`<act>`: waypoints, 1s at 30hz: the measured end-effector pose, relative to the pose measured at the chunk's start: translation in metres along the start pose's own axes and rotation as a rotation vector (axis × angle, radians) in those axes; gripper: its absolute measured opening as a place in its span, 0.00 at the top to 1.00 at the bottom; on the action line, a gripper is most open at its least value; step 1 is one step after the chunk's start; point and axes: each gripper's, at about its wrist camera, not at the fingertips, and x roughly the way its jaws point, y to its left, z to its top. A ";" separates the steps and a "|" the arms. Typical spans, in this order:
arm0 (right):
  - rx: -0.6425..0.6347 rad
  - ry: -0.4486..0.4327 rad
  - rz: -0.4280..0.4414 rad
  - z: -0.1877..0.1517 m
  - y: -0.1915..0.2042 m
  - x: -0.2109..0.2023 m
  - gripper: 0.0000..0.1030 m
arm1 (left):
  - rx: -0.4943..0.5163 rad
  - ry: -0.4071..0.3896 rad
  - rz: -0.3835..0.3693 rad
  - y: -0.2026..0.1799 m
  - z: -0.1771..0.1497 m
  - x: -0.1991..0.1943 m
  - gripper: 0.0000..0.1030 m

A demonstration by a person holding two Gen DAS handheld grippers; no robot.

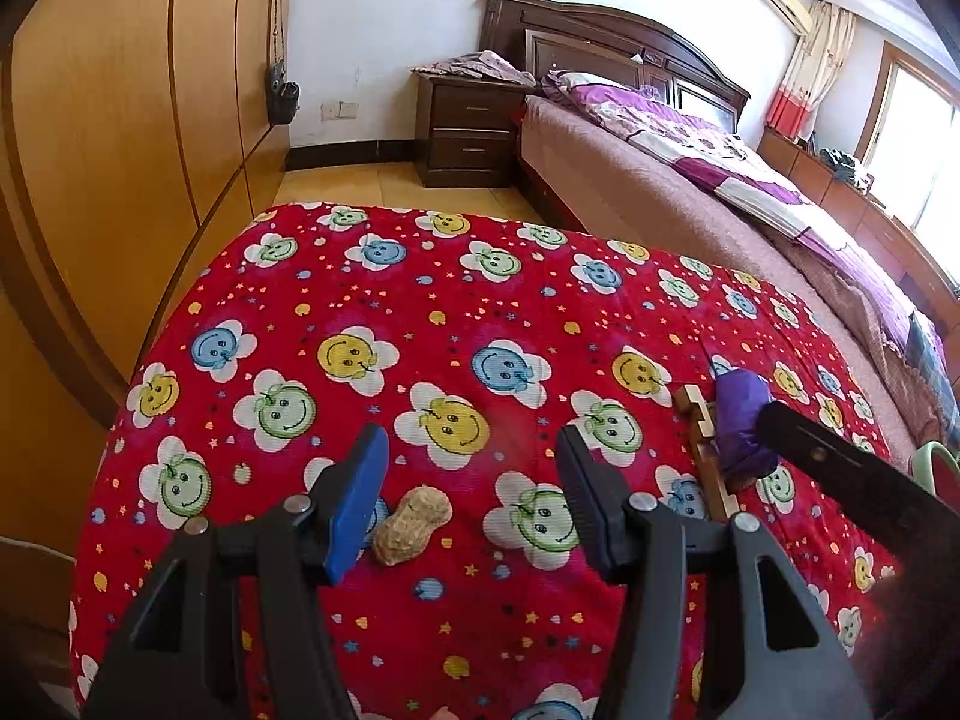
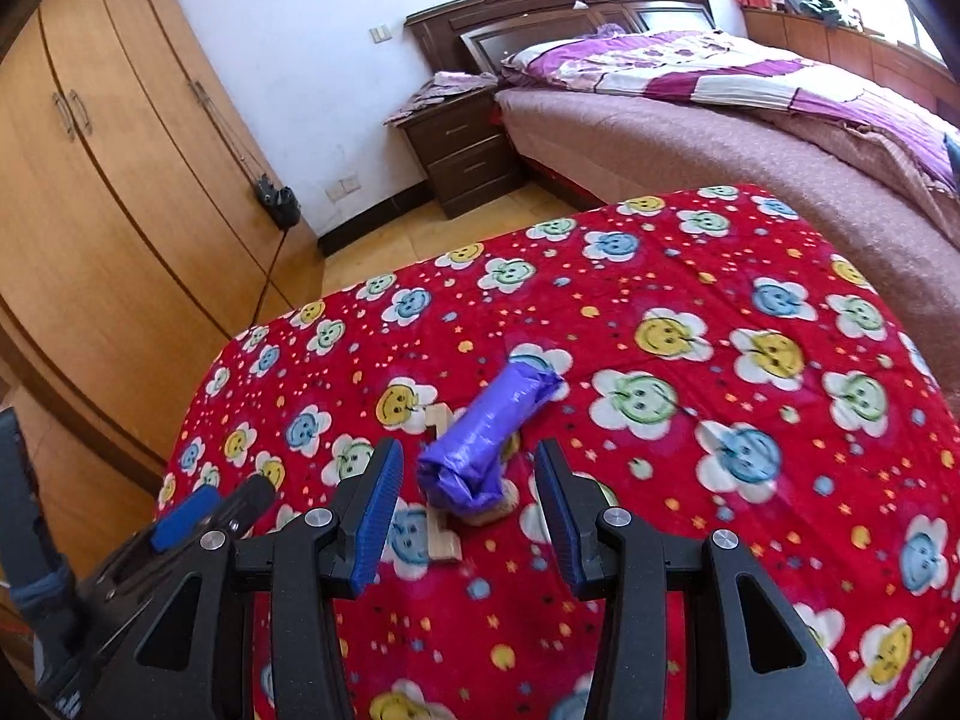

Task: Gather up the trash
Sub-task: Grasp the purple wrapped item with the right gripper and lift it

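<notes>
Red quilted cloth (image 1: 420, 300) printed with smiling flower faces, spread over a rounded surface beside a dark wooden bed (image 2: 660, 138). Left gripper (image 1: 471, 456) seen above the cloth, jaws standing apart and gripping nothing; blue pad (image 1: 354, 516) on its left finger. Tan peanut shell (image 1: 413, 525) lay on the cloth just beside that blue pad, inside the gap of the jaws but pressed by neither; contact with the pad could not be told. Right gripper (image 2: 465, 468) likewise parted and empty, its pads clear of everything. Crumpled purple plastic roll (image 2: 489, 435) lay ahead of it, between the two fingertips in the right wrist view, resting across a pale notched wooden piece (image 2: 444, 540) and a small tan object only partly visible beneath. Same purple roll (image 1: 744, 426) and wooden piece (image 1: 705, 450) appeared at the right of the left wrist view, well apart from the peanut shell. Orange-brown wardrobe (image 2: 120, 180) and dark nightstand (image 1: 468, 126) stood behind.
</notes>
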 end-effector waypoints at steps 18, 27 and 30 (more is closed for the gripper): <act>-0.044 -0.115 0.033 0.000 -0.020 -0.039 0.78 | 0.011 -0.001 -0.049 -0.002 0.002 -0.006 0.44; -0.030 -0.166 -0.022 -0.004 -0.060 -0.063 0.78 | 0.058 0.069 -0.142 -0.037 -0.001 -0.002 0.44; -0.011 -0.185 -0.012 -0.005 -0.071 -0.064 0.78 | 0.087 0.110 -0.167 -0.052 -0.004 0.001 0.44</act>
